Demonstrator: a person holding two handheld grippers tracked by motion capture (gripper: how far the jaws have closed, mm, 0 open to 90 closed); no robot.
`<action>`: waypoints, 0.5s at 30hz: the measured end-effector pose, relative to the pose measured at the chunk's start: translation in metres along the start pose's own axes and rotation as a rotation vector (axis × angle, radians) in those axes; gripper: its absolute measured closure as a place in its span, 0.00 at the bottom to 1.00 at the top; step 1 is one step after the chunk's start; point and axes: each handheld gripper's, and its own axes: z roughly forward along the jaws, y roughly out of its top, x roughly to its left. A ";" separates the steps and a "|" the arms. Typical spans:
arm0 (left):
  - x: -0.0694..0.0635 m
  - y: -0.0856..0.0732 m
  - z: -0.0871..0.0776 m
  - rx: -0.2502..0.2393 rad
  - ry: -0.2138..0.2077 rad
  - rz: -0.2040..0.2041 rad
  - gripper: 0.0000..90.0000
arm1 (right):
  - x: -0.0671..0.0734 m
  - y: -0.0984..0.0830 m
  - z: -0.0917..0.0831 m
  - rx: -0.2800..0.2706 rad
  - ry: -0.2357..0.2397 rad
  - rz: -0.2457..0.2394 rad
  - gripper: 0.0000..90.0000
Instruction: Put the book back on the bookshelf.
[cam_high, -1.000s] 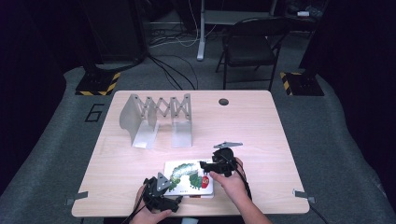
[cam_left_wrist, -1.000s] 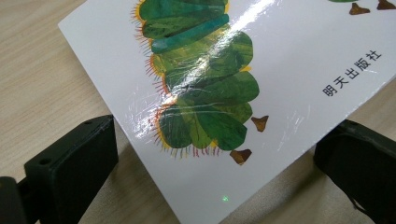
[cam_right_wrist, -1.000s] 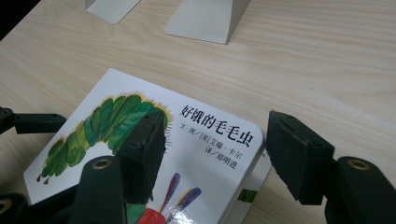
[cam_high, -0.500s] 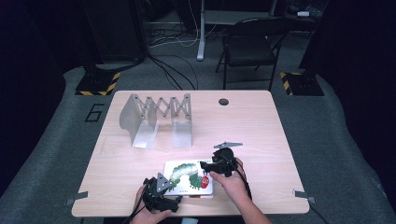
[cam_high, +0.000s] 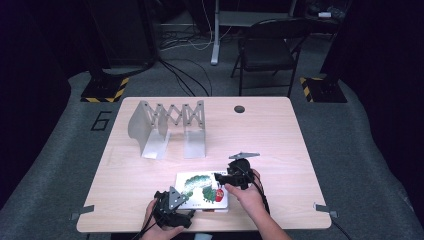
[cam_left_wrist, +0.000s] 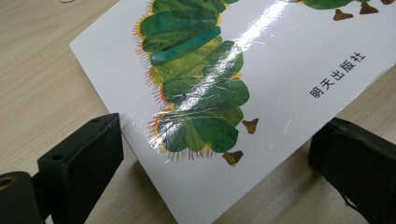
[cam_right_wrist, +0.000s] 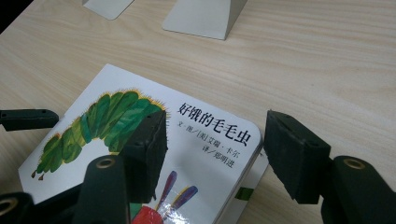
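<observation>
We see the caterpillar picture book (cam_high: 202, 190) lying flat near the table's (cam_high: 280, 135) front edge. Our left gripper (cam_left_wrist: 219, 163) straddles its corner, jaws apart. Our right gripper (cam_right_wrist: 212, 154) has just been closing around the opposite corner, jaws not yet pressing. Beyond stands a metal book rack (cam_high: 167, 127).

White book, green caterpillar
The book (cam_right_wrist: 140, 140) shows a green caterpillar, red head, black lettering; the table (cam_high: 280, 135) is pale wood-grain.
</observation>
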 end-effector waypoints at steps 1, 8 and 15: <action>-0.001 0.000 0.000 -0.005 -0.001 0.000 0.04 | -0.001 0.000 0.000 -0.004 0.002 -0.007 0.44; -0.003 0.000 -0.002 -0.013 0.010 0.033 0.06 | -0.001 0.000 0.001 0.000 0.002 0.000 0.44; -0.007 -0.001 -0.003 -0.034 0.038 0.053 0.07 | -0.002 -0.001 0.002 0.012 -0.001 -0.007 0.44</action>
